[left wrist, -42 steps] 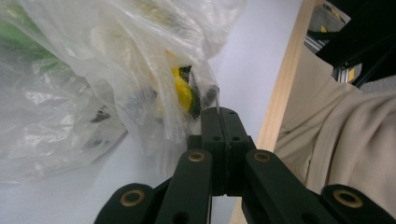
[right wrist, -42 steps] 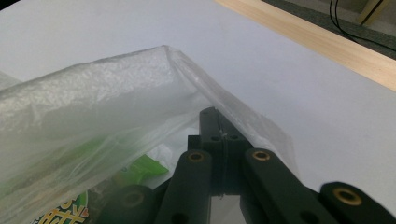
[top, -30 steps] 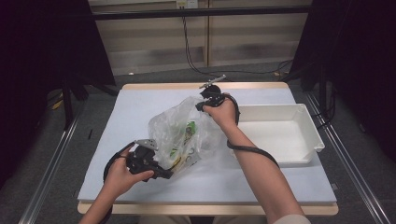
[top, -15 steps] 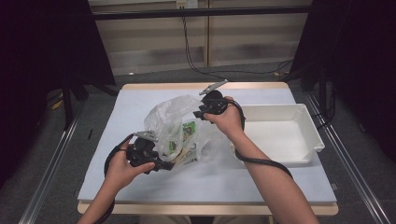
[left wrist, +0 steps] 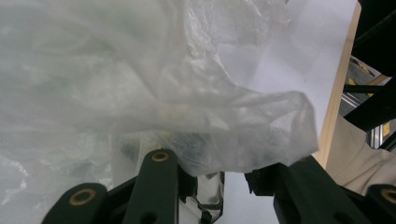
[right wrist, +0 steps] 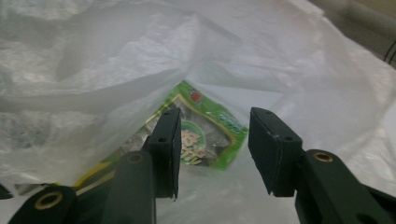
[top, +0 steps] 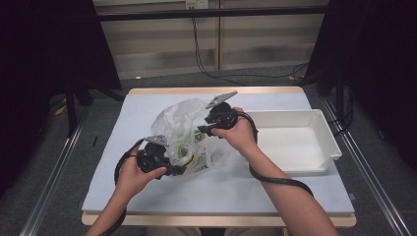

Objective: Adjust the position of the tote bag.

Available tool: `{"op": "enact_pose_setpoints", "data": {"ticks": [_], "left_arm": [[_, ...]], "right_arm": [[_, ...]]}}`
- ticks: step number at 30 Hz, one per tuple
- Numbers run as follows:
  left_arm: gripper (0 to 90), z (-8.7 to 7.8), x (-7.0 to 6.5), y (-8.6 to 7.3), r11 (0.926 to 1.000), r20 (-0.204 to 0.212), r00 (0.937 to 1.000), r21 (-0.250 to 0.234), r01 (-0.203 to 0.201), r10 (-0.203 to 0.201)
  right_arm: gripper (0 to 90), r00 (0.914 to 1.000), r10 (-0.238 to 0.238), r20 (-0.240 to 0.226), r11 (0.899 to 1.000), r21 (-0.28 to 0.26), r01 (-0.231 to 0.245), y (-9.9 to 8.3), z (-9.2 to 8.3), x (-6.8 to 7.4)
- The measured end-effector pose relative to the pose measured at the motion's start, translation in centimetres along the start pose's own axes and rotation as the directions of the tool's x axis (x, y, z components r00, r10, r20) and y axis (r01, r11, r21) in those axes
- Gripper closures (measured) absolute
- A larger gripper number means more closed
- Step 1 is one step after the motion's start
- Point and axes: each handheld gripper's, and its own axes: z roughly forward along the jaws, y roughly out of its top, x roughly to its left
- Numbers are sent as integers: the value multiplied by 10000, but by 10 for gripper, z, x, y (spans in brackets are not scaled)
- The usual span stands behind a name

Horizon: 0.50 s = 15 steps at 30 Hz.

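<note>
A crumpled clear plastic bag point(top: 179, 123) stands bunched in the middle of the white table point(top: 221, 191), with printed packets inside. My left gripper point(top: 179, 169) is at the bag's near left edge. In the left gripper view the bag's film point(left wrist: 140, 93) drapes over the left gripper point(left wrist: 233, 182) and hides its tips; its jaws have just been closing. My right gripper point(top: 199, 132) points left at the bag's upper right side. Its jaws point(right wrist: 215, 144) are open, have just been opening, and hold nothing. Beyond them a green packet point(right wrist: 205, 135) lies inside the bag's mouth point(right wrist: 93, 70).
An empty white tray point(top: 329, 137) sits on the table's right side, just beyond my right hand. A black cable point(top: 280, 179) loops over the table under my right forearm. The table's wooden front edge point(top: 221, 219) lies near the person.
My right gripper has come from the bag's far top toward the person and its jaws have spread. The bag has bunched up taller. The left hand has stayed in place.
</note>
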Motion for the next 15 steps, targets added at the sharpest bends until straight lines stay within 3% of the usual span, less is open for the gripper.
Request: {"op": "enact_pose_setpoints", "data": {"ticks": [4,6,7,10,15], "left_arm": [[699,0,2,1,9997,178,9998,-254,-4,9],[699,-1,1,3,9998,-19,10000,-179,-22,22],[700,-1,2,2,9995,161,9999,-311,-29,34],[700,-2,2,3,9995,24,10000,-302,-65,66],[655,-6,8,1,9968,-136,9995,-751,269,-280]], "right_arm": [[553,9995,-190,-244,9995,245,196,-2,7,10],[563,9989,-314,-335,9985,431,328,-4,11,13],[567,9985,-310,-453,9980,541,335,-6,15,15],[597,9958,-529,-745,9954,760,586,-12,22,18],[664,9932,-626,-985,9885,1310,753,-23,26,23]]}}
